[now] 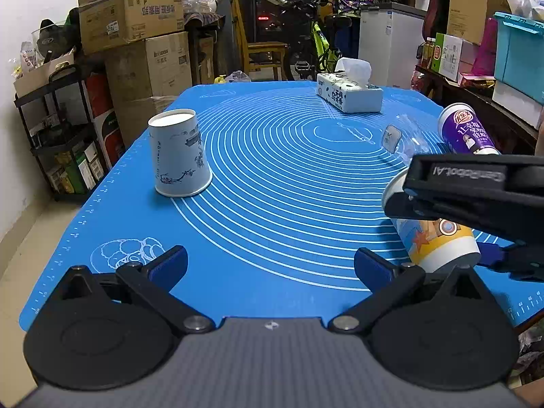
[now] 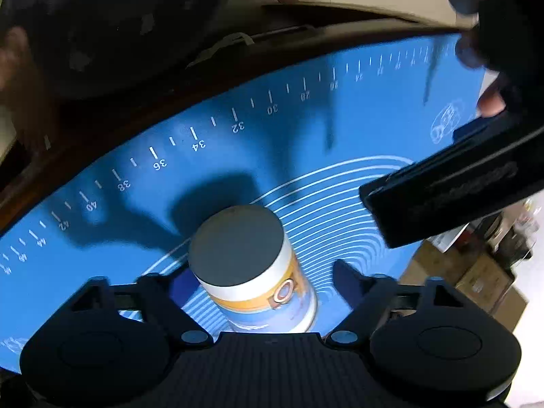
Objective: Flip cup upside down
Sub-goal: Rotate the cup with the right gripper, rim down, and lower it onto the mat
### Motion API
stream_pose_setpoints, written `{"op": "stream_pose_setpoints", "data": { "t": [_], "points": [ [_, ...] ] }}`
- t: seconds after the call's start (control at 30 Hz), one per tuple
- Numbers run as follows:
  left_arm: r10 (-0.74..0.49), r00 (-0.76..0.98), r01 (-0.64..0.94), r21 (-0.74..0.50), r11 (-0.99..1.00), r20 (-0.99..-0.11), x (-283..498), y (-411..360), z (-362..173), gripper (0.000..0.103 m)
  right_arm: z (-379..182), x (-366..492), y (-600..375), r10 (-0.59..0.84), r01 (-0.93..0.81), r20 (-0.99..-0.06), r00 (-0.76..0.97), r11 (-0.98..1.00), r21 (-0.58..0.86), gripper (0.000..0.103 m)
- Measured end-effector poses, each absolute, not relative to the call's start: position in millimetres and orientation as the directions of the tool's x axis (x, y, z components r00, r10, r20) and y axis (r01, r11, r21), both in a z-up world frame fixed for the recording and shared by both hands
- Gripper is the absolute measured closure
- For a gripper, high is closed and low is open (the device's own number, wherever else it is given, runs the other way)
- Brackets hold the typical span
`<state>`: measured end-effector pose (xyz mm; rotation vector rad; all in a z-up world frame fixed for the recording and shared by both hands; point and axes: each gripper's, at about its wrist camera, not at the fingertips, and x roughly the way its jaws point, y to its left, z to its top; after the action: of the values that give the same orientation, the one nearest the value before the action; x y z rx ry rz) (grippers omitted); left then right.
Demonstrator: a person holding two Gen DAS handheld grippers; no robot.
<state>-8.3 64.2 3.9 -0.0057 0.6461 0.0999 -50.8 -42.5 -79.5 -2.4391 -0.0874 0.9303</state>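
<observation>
A paper cup with an orange and blue print (image 1: 438, 238) lies tilted at the right of the blue mat (image 1: 272, 176), its base toward the near edge. My right gripper (image 2: 261, 282) straddles it with its jaws wide apart; the cup's flat grey base (image 2: 236, 246) faces the camera and the pads stand off from its sides. In the left wrist view the right gripper's black body (image 1: 476, 190) covers the cup's rim end. My left gripper (image 1: 270, 265) is open and empty above the mat's near edge. A white cup with blue drawings (image 1: 180, 156) stands upside down at the left.
A tissue box (image 1: 350, 93) sits at the far side of the mat. A purple cup (image 1: 465, 129) and a clear plastic cup (image 1: 404, 139) lie at the right. Cardboard boxes (image 1: 136, 34) and a black shelf (image 1: 57, 136) stand past the left edge.
</observation>
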Motion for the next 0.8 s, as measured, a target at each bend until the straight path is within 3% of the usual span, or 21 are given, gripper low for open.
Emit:
{"op": "stream_pose_setpoints", "data": {
  "t": [0.27,0.43,0.63,0.8],
  "points": [
    [0.082,0.790,-0.091,0.016,0.996,-0.607,-7,63,4,0.000,-78,-43,-41,0.244,-0.184,-0.598,0.764,-0.806,-0.563,0.037],
    [0.086,0.796,-0.098,0.012,0.995,-0.599,-7,63,5,0.000,-50,-35,-34,0.256,-0.323,-0.615,0.746,-0.668,-0.670,0.038],
    [0.090,0.814,-0.123,-0.020,0.992,-0.574,-9,67,9,0.000,4,-16,-38,0.329,-0.600,-0.648,0.687,-0.245,-0.761,0.037],
    [0.087,0.821,-0.127,-0.031,0.991,-0.564,-8,65,10,0.000,40,10,-59,0.417,-0.756,-0.650,0.635,0.164,-0.634,0.037]
  ]
}}
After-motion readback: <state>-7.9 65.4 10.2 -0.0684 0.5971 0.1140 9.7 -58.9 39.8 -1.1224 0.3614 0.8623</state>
